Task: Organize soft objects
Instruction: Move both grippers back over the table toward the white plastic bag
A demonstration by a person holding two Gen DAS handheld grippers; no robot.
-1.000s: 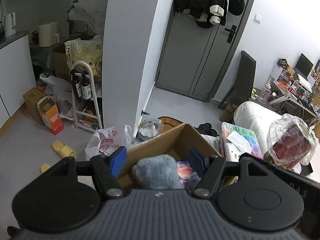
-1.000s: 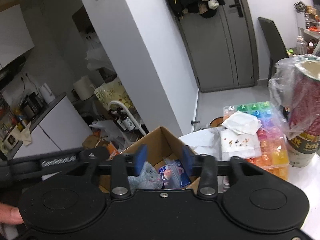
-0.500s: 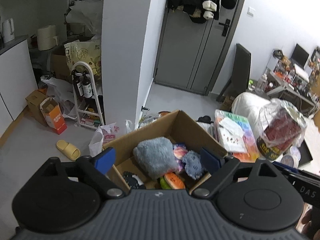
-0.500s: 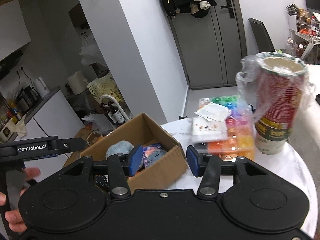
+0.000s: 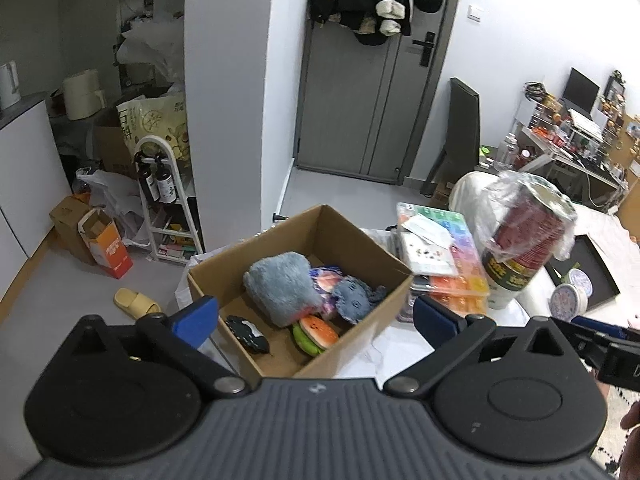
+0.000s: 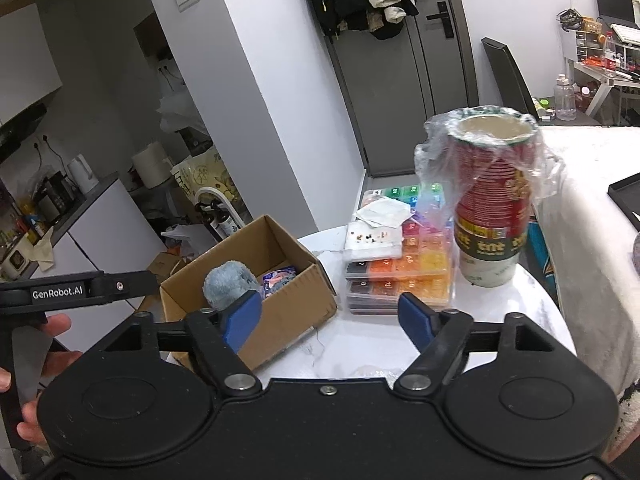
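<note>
The soft toys sit gathered in the cardboard box (image 5: 320, 236) at the counter's (image 6: 360, 344) left edge: a grey plush (image 5: 280, 284), a small blue one (image 5: 354, 298), a watermelon slice (image 5: 318, 330). Both the left gripper (image 5: 314, 316) and the right gripper (image 6: 330, 314) hang empty over the box's near side, jaws opening, nothing between them, presumably freed for another pick.

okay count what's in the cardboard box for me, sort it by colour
Grey-blue plush: 2, the large one and the small one
Pink and purple packet: 1
Red and green watermelon toy: 1
Black item: 1
Total: 5 visible in the cardboard box
</note>
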